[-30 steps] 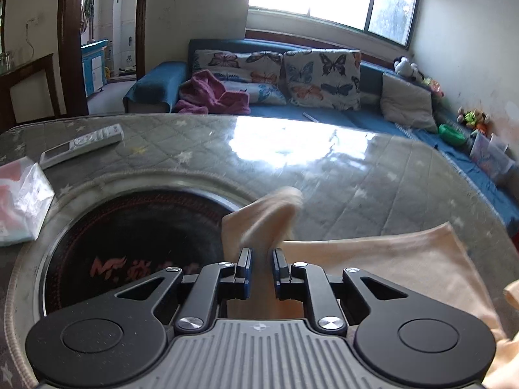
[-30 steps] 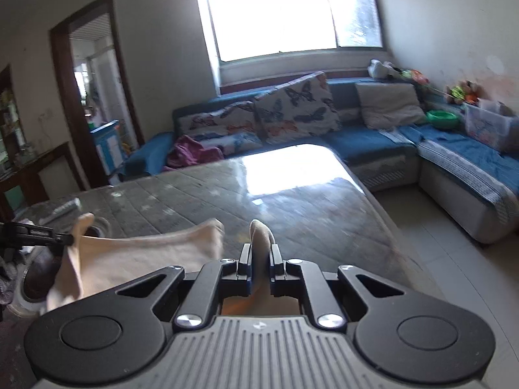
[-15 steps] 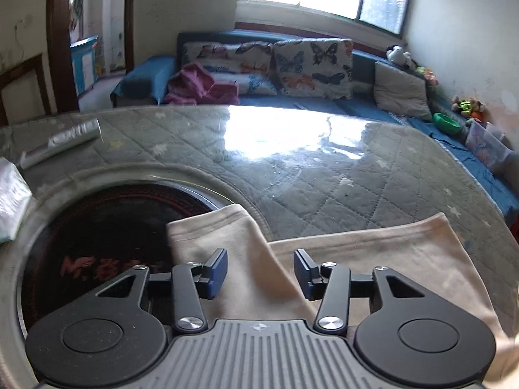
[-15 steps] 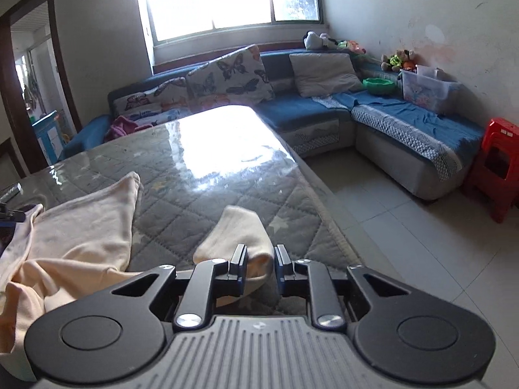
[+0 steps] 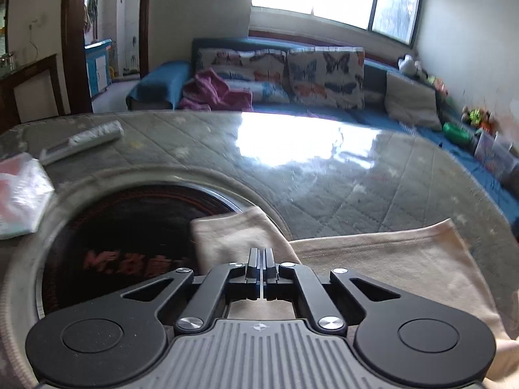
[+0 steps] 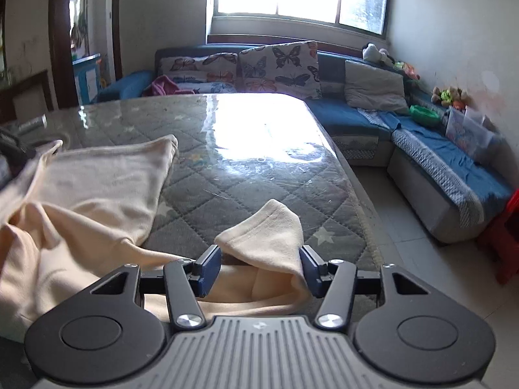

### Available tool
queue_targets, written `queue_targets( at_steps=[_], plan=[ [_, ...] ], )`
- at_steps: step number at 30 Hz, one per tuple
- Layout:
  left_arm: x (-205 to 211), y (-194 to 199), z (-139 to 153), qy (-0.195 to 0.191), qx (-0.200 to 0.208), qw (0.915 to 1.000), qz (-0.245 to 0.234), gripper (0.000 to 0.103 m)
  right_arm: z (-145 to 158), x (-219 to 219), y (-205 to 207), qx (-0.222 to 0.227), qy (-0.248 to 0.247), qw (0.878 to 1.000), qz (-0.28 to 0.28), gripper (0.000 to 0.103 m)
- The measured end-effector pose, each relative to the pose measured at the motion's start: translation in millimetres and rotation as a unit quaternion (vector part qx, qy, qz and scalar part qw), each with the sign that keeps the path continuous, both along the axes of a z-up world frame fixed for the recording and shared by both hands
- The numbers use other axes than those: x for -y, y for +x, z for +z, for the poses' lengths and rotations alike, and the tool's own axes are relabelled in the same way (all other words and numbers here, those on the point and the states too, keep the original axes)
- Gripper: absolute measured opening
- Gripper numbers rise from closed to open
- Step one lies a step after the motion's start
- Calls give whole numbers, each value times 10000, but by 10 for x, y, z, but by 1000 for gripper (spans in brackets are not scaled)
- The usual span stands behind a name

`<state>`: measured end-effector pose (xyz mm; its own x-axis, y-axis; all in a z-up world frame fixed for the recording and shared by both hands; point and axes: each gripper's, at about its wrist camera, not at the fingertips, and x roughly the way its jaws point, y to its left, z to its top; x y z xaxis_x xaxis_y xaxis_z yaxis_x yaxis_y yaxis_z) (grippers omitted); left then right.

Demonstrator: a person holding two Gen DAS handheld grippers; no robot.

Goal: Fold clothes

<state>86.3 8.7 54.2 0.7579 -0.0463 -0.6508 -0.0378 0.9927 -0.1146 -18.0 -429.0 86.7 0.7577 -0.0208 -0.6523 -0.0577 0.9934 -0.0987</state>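
Observation:
A cream garment (image 5: 389, 259) lies spread on the quilted grey table (image 5: 324, 175). One sleeve (image 5: 233, 233) rests flat, partly over a dark round inset. My left gripper (image 5: 261, 254) hovers just over that sleeve, shut, with no cloth seen between its jaws. In the right wrist view the garment's body (image 6: 97, 188) is rumpled at the left. The other sleeve's cuff (image 6: 266, 230) lies on the table (image 6: 243, 162) between the fingers of my right gripper (image 6: 259, 254). Its jaws are opening and stand wide around the cuff without pinching it.
A dark round inset (image 5: 129, 227) with red lettering is set into the table. A remote (image 5: 81, 141) and a white plastic packet (image 5: 19, 191) lie at the far left. The table's right edge (image 6: 360, 194) drops to tiled floor. Beyond are a blue sofa (image 6: 356, 113) and a red stool (image 6: 506, 233).
My left gripper let go of the raised sleeve, which now lies flat, opened wide, then shut empty. My right gripper lowered the cuff onto the table and its jaws spread apart.

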Motion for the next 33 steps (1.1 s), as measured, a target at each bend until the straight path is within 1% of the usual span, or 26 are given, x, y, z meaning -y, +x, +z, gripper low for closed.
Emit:
queue_targets(
  at_steps=[1,4,6,9,10,11,12,13,14,15,16,17,20,23,25,27,28,29,31,32,33],
  plan=[
    [-52,-91,62,-79,88,9999,29,1,-26,1,14,-8,-74,10000,-26,57],
    [-202,-367,239,-282,352,9989,119,0,-56,84,25,26,-30,9998,-172,57],
    [-279,-502,319,-416,417,9982,128,0,-67,124,30,-46,-90,9998,-176,57],
    [-278,-556,367,-514,368,9980,-48,2,-44,160,-7,-34,-104,9998,-162,57],
    [-241,-528,357,-500,303,9982,-94,4,-43,169,-19,-17,-136,9998,-169,58],
    [-191,-492,336,-439,267,9986,-130,5,-47,182,-25,-5,-144,9997,-171,61],
    [-139,-452,315,-374,232,9989,-164,7,-48,199,-27,-12,-59,9999,-145,62],
    [-78,-398,289,-298,199,9992,-199,12,-48,212,-26,-29,35,9999,-120,62],
    [-19,-337,246,-267,160,9992,-259,22,-55,228,-18,-82,155,9998,-71,62],
    [41,-275,201,-227,120,9992,-311,28,-69,232,-12,-119,198,9997,-9,62],
    [108,-200,154,-139,74,9993,-331,39,-82,226,-11,-107,121,9999,-1,63],
    [175,-126,107,-52,27,9994,-351,45,-92,224,-8,-86,27,10000,-23,65],
    [353,97,-48,193,-156,9989,-402,46,-89,273,4,7,-212,9993,-297,66],
    [442,261,-193,379,-311,9984,-297,47,-81,365,-9,108,-435,9972,-606,66],
    [465,349,-269,468,-403,9979,-206,47,-73,508,-19,113,-595,9932,-999,66],
    [485,429,-340,546,-483,9973,-122,47,-46,647,-66,105,-512,9910,-1233,66],
    [473,427,-342,530,-467,9974,-115,43,-27,686,-98,113,-462,9906,-1280,66],
    [461,425,-344,515,-452,9976,-109,28,-5,703,-132,131,-435,9905,-1295,66],
    [436,418,-347,478,-427,9979,-93,9,38,719,-196,185,-414,9905,-1298,67],
    [413,393,-345,433,-438,9981,-67,5,60,702,-223,236,-447,9907,-1266,68],
    [387,362,-338,409,-436,9982,-34,3,82,680,-249,287,-459,9911,-1214,68]
  ],
)
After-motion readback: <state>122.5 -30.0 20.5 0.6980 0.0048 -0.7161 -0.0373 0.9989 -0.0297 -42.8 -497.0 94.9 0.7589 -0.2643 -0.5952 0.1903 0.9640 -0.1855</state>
